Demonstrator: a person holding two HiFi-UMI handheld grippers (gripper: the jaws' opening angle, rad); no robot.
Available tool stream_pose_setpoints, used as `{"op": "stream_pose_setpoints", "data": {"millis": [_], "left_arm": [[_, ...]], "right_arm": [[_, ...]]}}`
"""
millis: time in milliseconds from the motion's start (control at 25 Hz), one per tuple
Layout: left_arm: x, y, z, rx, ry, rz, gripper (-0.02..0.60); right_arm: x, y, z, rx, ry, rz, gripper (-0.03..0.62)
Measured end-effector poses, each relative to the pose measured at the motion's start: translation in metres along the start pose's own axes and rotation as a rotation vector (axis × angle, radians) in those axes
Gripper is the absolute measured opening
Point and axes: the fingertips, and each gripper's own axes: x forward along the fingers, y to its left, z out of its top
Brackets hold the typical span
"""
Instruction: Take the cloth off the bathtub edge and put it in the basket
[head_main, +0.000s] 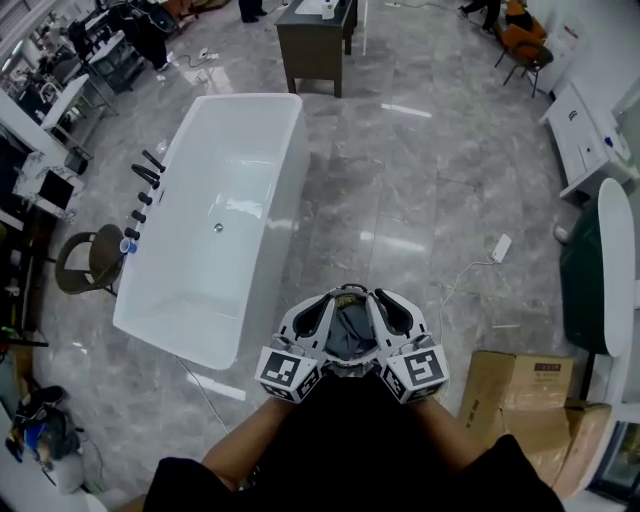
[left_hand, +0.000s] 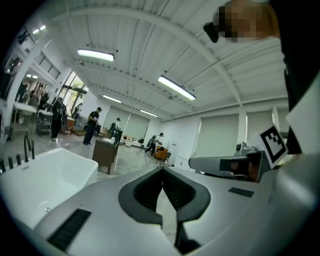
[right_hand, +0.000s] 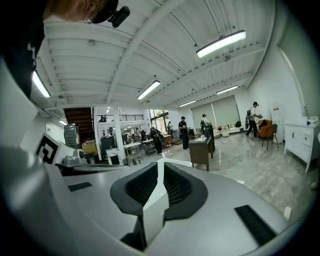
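The white bathtub (head_main: 290, 180) stands on the grey floor at the left of the head view, and I see no cloth on its rim there. Both grippers are held side by side close to the person's body, pointing away. My left gripper (head_main: 328, 305) has its jaws shut with nothing between them (left_hand: 162, 172); the tub's end (left_hand: 45, 180) lies to its left. My right gripper (head_main: 385, 303) keeps a narrow gap (right_hand: 160, 165), through which a pale strip shows; nothing is gripped. A grey-blue patch (head_main: 348, 332) lies between the two grippers; I cannot tell what it is.
Black taps (head_main: 145, 175) line the tub's left rim, with a brown chair (head_main: 90, 260) beside it. A dark desk (head_main: 315, 45) stands beyond the tub. Cardboard boxes (head_main: 520, 400) sit at the lower right, and a power strip with its cable (head_main: 500, 248) lies on the floor. People stand far off.
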Motion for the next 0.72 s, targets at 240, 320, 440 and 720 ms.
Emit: {"op": "stream_pose_setpoints", "data": {"millis": [240, 320, 440, 720], "left_arm": [[-0.014, -0.026, 0.021, 0.024, -0.029, 0.088, 0.014], [-0.014, -0.03, 0.025, 0.021, -0.037, 0.132, 0.014], [-0.013, -0.044, 0.031, 0.016, -0.046, 0.176, 0.014], [-0.007, -0.087, 0.027, 0.031, -0.075, 0.232, 0.014]], "right_arm": [[-0.03, 0.011, 0.03, -0.041, -0.017, 0.004, 0.035], [-0.041, 0.013, 0.036, -0.083, -0.06, 0.042, 0.035], [-0.059, 0.013, 0.048, -0.118, -0.112, 0.092, 0.034], [-0.073, -0.007, 0.042, -0.117, -0.074, 0.125, 0.032]]}}
